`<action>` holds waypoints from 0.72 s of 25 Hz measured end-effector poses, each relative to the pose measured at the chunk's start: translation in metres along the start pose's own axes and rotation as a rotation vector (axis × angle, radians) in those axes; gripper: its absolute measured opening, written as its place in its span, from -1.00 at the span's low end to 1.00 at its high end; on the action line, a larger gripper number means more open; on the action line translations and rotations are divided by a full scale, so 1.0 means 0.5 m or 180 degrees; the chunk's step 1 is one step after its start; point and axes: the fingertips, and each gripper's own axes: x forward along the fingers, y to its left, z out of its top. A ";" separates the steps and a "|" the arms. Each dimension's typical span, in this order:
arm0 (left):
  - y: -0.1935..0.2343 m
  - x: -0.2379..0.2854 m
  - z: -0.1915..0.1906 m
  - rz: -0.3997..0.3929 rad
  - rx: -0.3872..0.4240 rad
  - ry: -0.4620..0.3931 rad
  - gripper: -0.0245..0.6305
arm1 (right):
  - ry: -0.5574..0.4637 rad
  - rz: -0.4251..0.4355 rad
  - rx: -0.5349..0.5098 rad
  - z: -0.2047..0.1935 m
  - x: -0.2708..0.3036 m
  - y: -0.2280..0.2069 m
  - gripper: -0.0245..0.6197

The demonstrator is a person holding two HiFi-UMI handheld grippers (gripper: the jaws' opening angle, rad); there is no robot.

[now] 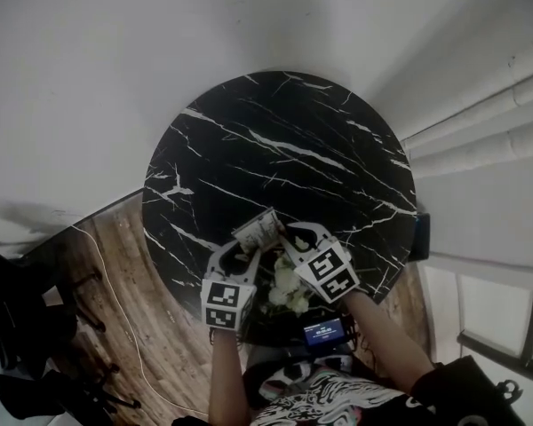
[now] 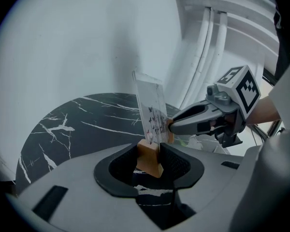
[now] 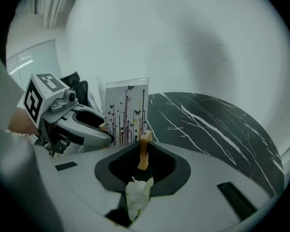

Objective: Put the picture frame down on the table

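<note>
The picture frame [image 1: 258,231] is a clear upright panel printed with dark lines and butterflies, on pale wooden feet. Both grippers hold it over the near edge of the round black marble table [image 1: 275,140]. My left gripper [image 1: 240,249] is shut on one wooden foot [image 2: 149,157]; the panel [image 2: 152,108] rises just beyond its jaws. My right gripper [image 1: 293,236] is shut on the other wooden foot [image 3: 144,151], with the panel [image 3: 126,111] facing it. Each gripper shows in the other's view: the right gripper [image 2: 170,126], the left gripper [image 3: 104,130]. Whether the feet touch the table is hidden.
White flowers [image 1: 289,289] sit just under the grippers at the table's near edge, also showing as petals [image 3: 137,192] below the right jaws. A lit small screen [image 1: 324,331] is close to the body. White pipes [image 1: 480,122] run along the right wall. Dark gear [image 1: 27,327] lies on the wooden floor at left.
</note>
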 end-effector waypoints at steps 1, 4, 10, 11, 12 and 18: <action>0.002 0.002 -0.003 -0.0002 0.0001 0.0013 -0.44 | 0.0020 0.0015 -0.0008 -0.003 0.004 0.000 -0.77; 0.003 0.009 -0.011 -0.0005 0.0024 0.0025 -0.44 | 0.0080 0.0052 -0.0035 -0.013 0.013 -0.001 -0.77; 0.011 0.026 -0.028 0.0029 0.0129 0.0079 -0.44 | 0.0177 0.0089 -0.0157 -0.027 0.031 -0.002 -0.77; 0.012 0.028 -0.031 0.0038 0.0153 0.0090 -0.44 | 0.0196 0.0097 -0.0170 -0.031 0.033 -0.002 -0.77; 0.013 0.030 -0.034 0.0045 0.0180 0.0095 -0.44 | 0.0214 0.0108 -0.0175 -0.034 0.035 -0.001 -0.77; 0.018 0.038 -0.046 0.0074 0.0275 0.0103 -0.44 | 0.0256 0.0166 -0.0185 -0.047 0.044 -0.001 -0.77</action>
